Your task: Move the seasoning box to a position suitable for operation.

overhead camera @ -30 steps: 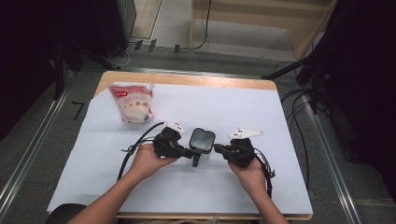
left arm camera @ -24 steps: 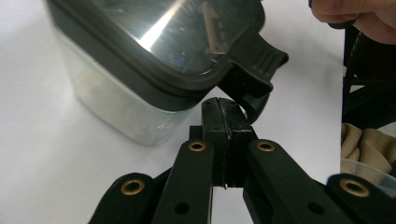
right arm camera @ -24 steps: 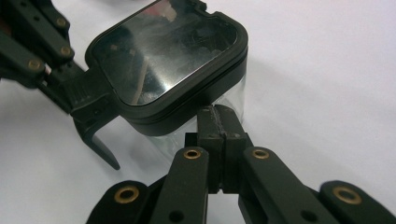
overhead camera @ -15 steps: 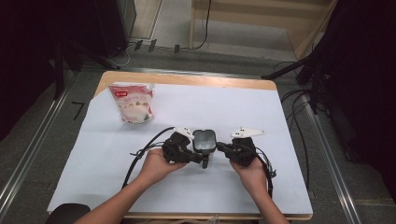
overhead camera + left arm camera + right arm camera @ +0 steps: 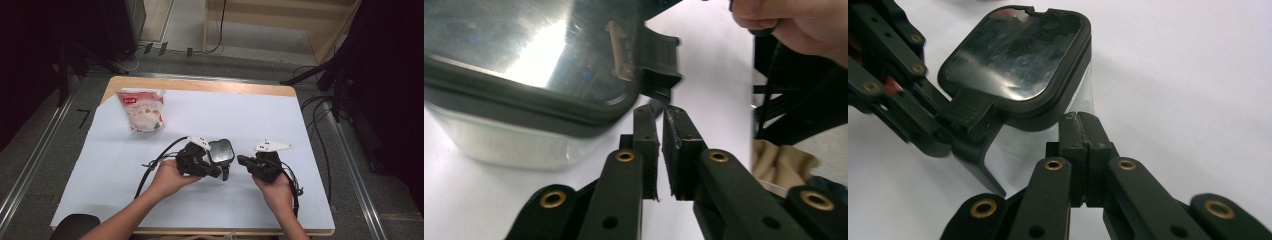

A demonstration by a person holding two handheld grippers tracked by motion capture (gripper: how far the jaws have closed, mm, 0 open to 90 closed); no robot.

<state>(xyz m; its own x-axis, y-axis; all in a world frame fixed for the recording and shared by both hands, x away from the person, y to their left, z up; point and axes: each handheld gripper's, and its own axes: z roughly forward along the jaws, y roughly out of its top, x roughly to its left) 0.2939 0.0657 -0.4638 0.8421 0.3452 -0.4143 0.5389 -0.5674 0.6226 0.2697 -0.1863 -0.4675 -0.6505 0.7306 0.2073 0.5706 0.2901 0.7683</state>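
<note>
While both grippers crowd the container, it sits at the lower middle of the high view

With the white-covered worktop (image 5: pixel 210 125) under it, the clear container (image 5: pixel 221 151) with its dark mirrored lid (image 5: pixel 1015 52) stands between the two hands, and here's the left gripper (image 5: pixel 214 170) right at the container's near side: its jaws have just been easing apart, a narrow slit between the pads (image 5: pixel 646 142) with nothing in it, their tips just below the lid's black latch (image 5: pixel 659 75). Over to the right gripper (image 5: pixel 245 161), just beside the container and pointing at it from the right of the frame, jaws pressed flat together on nothing, tips close to the clear wall under the lid rim. Up in the upper left of the worktop stands a pink and white pouch (image 5: pixel 142 110), well apart from all this
</note>
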